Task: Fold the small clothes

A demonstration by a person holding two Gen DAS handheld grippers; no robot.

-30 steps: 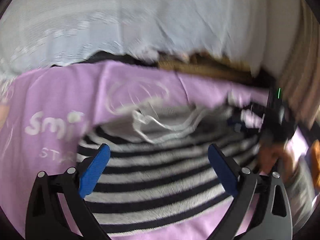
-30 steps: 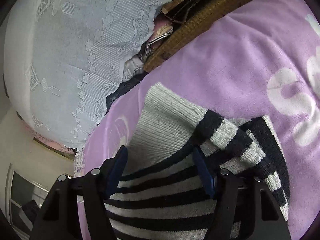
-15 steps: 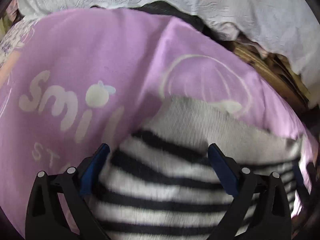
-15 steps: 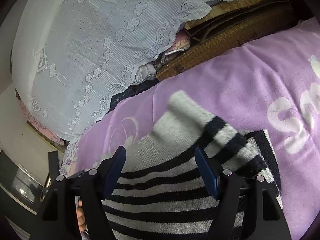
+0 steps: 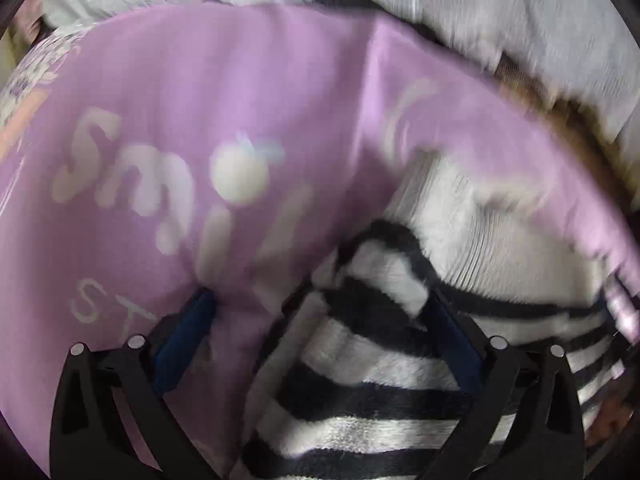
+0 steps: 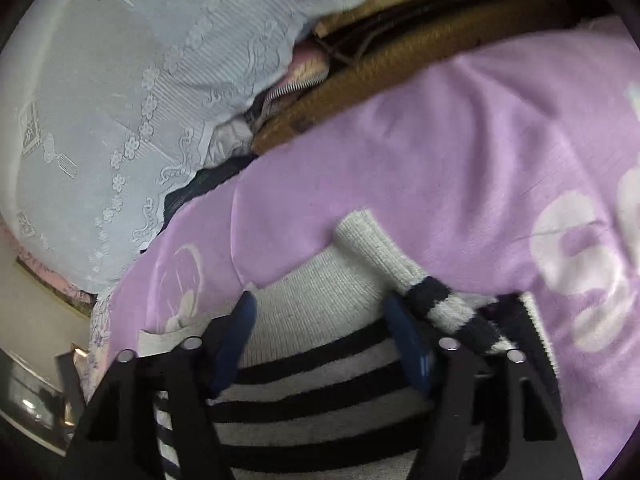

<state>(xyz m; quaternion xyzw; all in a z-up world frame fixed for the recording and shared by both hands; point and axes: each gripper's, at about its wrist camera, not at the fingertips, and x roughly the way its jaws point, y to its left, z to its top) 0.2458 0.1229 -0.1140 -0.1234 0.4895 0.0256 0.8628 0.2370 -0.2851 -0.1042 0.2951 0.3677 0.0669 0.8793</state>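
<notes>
Since a second ago the left wrist view has swung leftward and dipped: the striped sweater [image 5: 372, 364], then spread across the whole gap, now fills only the right part of it, its folded edge running near the middle. The left gripper [image 5: 320, 320] hangs spread wide, gripping nothing; one blue pad [image 5: 184, 336] lies over the purple blanket [image 5: 240, 92], the other over the stripes. Whether they touch the cloth is lost in blur.

In the right wrist view the blanket's fold has come nearer, now just beyond the fingertips. The right gripper [image 6: 320, 312] stands released, part open, over the sweater's grey ribbed band [image 6: 304, 304], the striped sleeve [image 6: 432, 300] beside its right pad. A white lace cover [image 6: 120, 92] lies far left.
</notes>
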